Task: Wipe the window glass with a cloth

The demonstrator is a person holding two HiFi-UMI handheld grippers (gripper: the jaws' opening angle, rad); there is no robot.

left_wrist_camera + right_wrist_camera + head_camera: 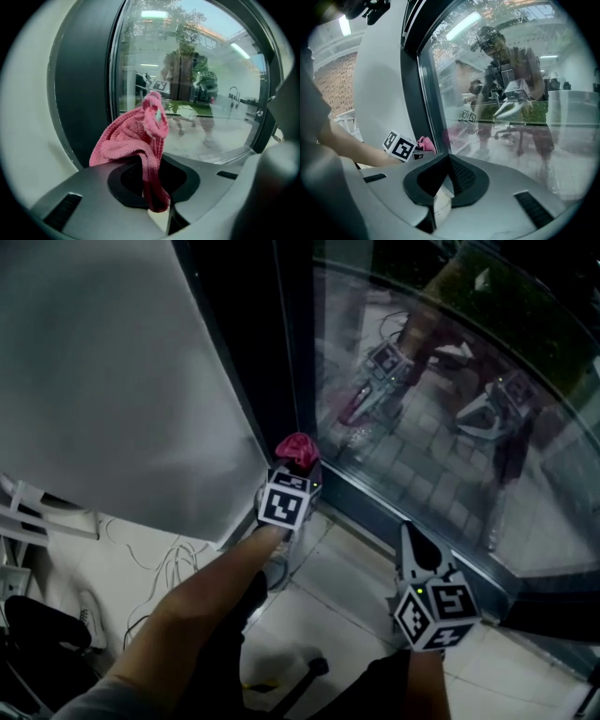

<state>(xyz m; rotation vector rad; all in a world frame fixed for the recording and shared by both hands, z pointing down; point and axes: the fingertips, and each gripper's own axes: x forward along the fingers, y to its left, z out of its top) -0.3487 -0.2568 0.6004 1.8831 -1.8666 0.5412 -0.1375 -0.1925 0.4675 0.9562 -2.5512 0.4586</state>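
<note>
The window glass (441,409) fills the right and upper part of the head view, a big curved-looking pane that carries dim reflections of a person and both marker cubes. To its left stands a broad white wall (112,381), and between wall and pane runs the dark frame (253,352), which comes down to a pale tiled floor (347,615). The person's left forearm (206,596) reaches forward over that floor toward the foot of the frame. At its end the left claw (298,467) points at the lower left corner of the pane; in the left gripper view the claw (152,197) is pinching a pink cloth (136,140), a strand of it running down between the two jaws and the rest bunched above them. The cloth (297,448) sits right at the frame's lower end, just beside the glass, though whether it touches the pane cannot be told. The right claw (410,535) hangs lower and nearer the person, well apart from the cloth, tip aimed at the sill; in its own view the claw (448,161) is pressed together with nothing between the jaws, and the cloth (425,144) shows small at the left. Thin white cables (159,559) lie on the floor under the wall.
</note>
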